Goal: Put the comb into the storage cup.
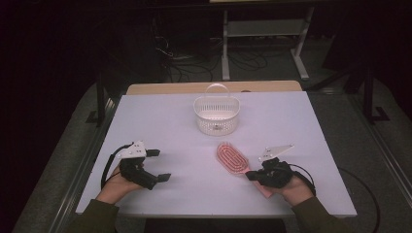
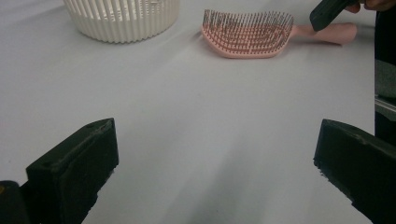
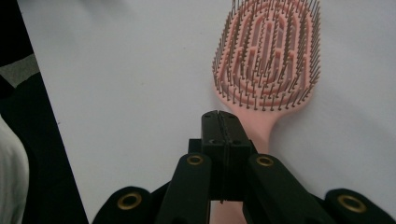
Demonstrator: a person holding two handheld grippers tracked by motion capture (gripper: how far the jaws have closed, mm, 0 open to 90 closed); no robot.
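1. Spanning most of the high view, the white table (image 1: 160, 121) carries everything else, with its pale wooden edge showing along the far side.
2. Standing near the far middle of the table, the white slatted basket (image 1: 216, 115) is upright with its thin handle raised (its ribbed wall also shows at the top of the left gripper view (image 2: 122, 21)).
3. Lying flat on the table nearer the person, right of centre, the pink hairbrush (image 1: 233, 158) has its bristles facing up and its head angled toward the basket, well apart from it; its handle runs back toward the right hand. In the right gripper view the oval head (image 3: 268, 53) sits just ahead of the jaws, and the handle passes beneath them.
4. Resting at the table's left, the left gripper (image 1: 158, 165) has its jaws spread wide with only bare tabletop between them (the left gripper view shows the gap plainly (image 2: 215, 154)).
5. Sitting over the brush's handle, the right gripper (image 1: 252, 174) has its jaws pressed together, pad against pad (image 3: 223, 128); they meet above the handle, at the neck below the head, and whether they pinch any of it I cannot tell.
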